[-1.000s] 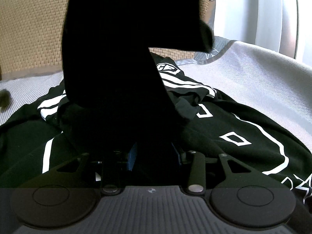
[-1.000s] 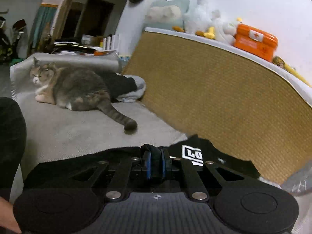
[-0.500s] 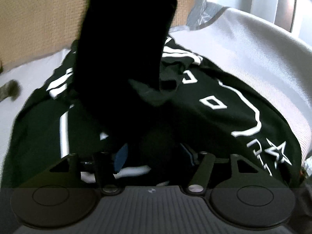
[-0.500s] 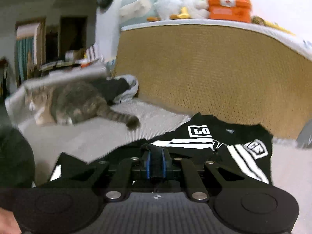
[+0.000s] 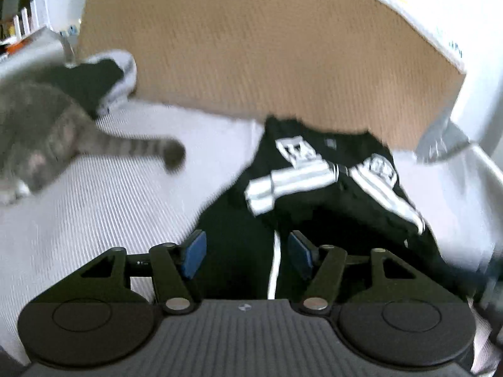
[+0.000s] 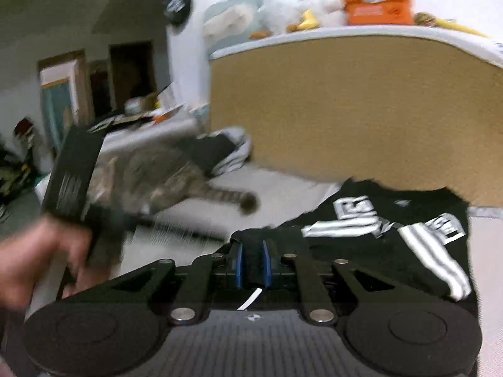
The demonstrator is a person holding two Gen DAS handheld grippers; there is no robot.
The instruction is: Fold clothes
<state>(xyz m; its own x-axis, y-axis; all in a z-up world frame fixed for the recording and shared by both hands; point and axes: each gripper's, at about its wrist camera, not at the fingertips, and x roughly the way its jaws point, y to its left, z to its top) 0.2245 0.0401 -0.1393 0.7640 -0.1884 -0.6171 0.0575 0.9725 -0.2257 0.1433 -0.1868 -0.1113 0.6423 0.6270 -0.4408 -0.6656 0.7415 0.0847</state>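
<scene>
2 tools over 1 black garment (image 5: 330, 194), spread on the bed (image 5: 103, 207) at centre and lower right of both frames, below the woven headboard (image 5: 267, 47). Left tool (image 5: 245, 253): released, jaws just opened, nothing pinched, cloth beneath. Right tool (image 6: 252, 262): jaws just easing apart, black hem between the pads (image 6: 239, 262), pressure hard to judge. Best finished by laying the fold flat, then freeing the hem cleanly without dragging. Cat (image 5: 37, 144) at left, tail near the cloth.
</scene>
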